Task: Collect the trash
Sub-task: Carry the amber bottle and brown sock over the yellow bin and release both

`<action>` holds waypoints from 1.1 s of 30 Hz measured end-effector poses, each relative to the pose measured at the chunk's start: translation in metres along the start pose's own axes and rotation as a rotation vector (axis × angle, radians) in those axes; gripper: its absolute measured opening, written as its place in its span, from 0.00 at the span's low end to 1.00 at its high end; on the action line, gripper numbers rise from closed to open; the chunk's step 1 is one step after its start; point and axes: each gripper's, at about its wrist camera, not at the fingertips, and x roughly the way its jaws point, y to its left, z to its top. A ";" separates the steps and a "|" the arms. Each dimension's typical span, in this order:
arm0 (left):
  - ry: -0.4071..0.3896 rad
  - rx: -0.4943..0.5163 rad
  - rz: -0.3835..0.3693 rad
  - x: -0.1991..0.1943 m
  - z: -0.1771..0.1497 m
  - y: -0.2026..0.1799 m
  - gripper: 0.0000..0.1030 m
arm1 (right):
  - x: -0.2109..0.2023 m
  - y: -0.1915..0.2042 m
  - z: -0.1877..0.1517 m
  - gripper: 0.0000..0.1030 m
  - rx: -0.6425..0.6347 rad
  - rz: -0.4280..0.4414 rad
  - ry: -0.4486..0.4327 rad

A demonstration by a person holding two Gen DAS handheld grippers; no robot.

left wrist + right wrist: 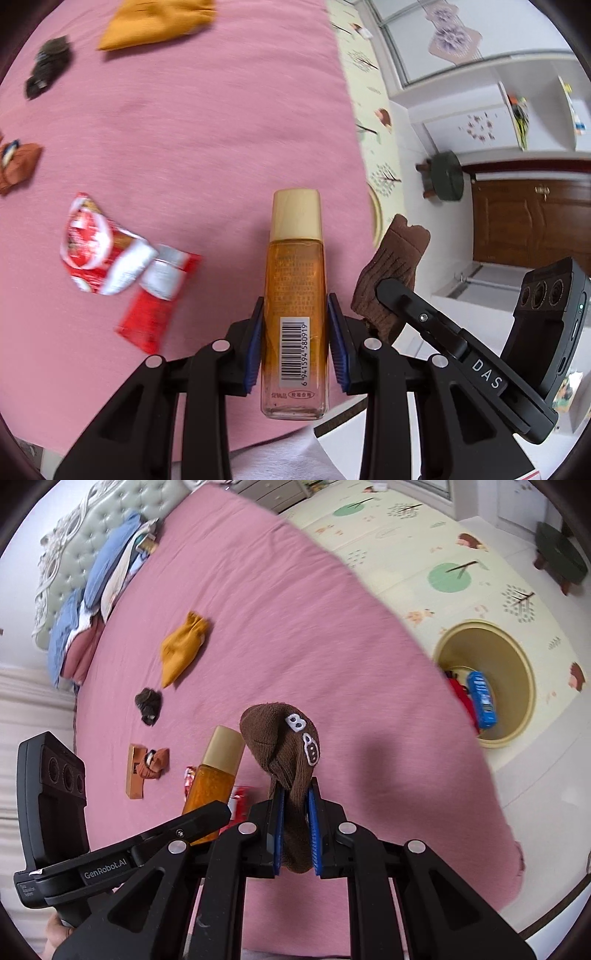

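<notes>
A: Two loads: left gripper (295,325) clamps the amber bottle (293,295) above the bed; right gripper (295,823) pinches the brown sock (284,746).

B: Keep both grips tight; release over the yellow bin (517,657), beside the bed.

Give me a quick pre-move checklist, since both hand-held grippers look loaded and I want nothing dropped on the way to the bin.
1. Left hand-held gripper clamped on the amber bottle: ok, pads press both sides.
2. Bottle cap on: ok.
3. Right hand-held gripper shut on the brown sock: ok, though the free end flops over.
4. Yellow bin open and in view beside the bed: ok.
5. Room left in the bin: ok, only a few items at the bottom.
6. Bed cleared of trash: not ok, red wrappers remain.
</notes>
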 end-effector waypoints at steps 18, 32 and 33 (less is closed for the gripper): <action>0.113 0.109 -0.014 0.089 0.005 -0.137 0.31 | -0.083 -0.149 0.017 0.11 0.187 -0.017 -0.077; 0.218 0.172 0.017 0.169 0.047 -0.207 0.31 | -0.093 -0.226 0.062 0.11 0.307 -0.032 -0.111; 0.223 0.172 0.014 0.173 0.050 -0.209 0.31 | -0.093 -0.230 0.065 0.11 0.314 -0.030 -0.112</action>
